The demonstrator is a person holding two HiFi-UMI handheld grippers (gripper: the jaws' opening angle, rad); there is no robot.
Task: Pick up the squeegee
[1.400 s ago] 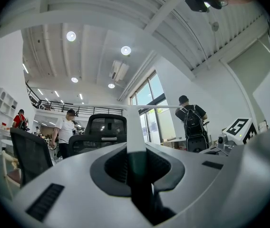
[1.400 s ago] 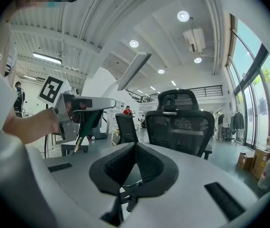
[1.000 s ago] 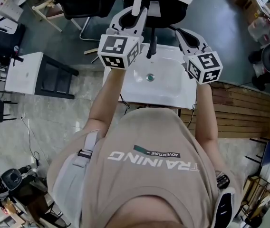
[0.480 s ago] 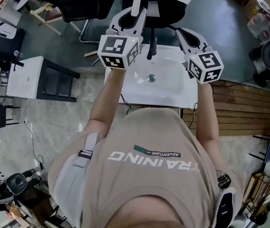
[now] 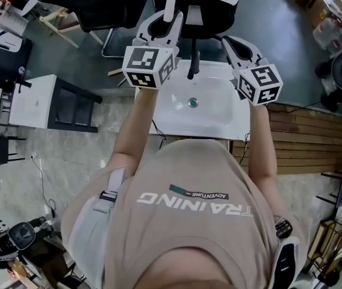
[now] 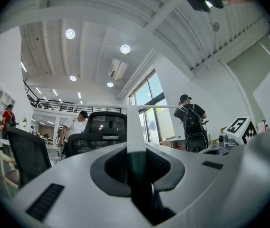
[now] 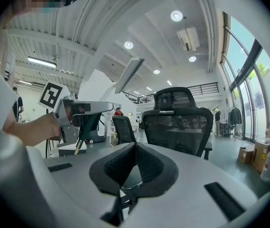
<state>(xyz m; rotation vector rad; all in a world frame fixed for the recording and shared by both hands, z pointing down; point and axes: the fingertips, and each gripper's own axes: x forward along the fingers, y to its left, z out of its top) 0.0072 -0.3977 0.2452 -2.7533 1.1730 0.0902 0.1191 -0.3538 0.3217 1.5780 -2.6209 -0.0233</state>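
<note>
You are holding the squeegee [image 6: 135, 127] in the left gripper [image 6: 136, 150]: its jaws are clamping the dark green handle, and the white stem is running forward to the crossbar blade. The tool is hanging in the air above the far edge of the sink [image 5: 216, 116], touching nothing else. The right gripper [image 7: 135, 152] is hovering beside it, apart from the tool. Its jaws appear to be resting together with nothing between them, though the lower pads are lying in shadow.

The pickup is, by judgement, as good as done. While you are lifting, be gripping squarely on the handle, not the stem, and be holding the wrist level so that the blade is not swinging.

The blade is reaching out over the chair [image 5: 210, 17] behind the sink, and the tap [image 5: 191, 65] is standing between the two grippers. Open room is lying upward and toward you, so be planning any withdrawal that way
</note>
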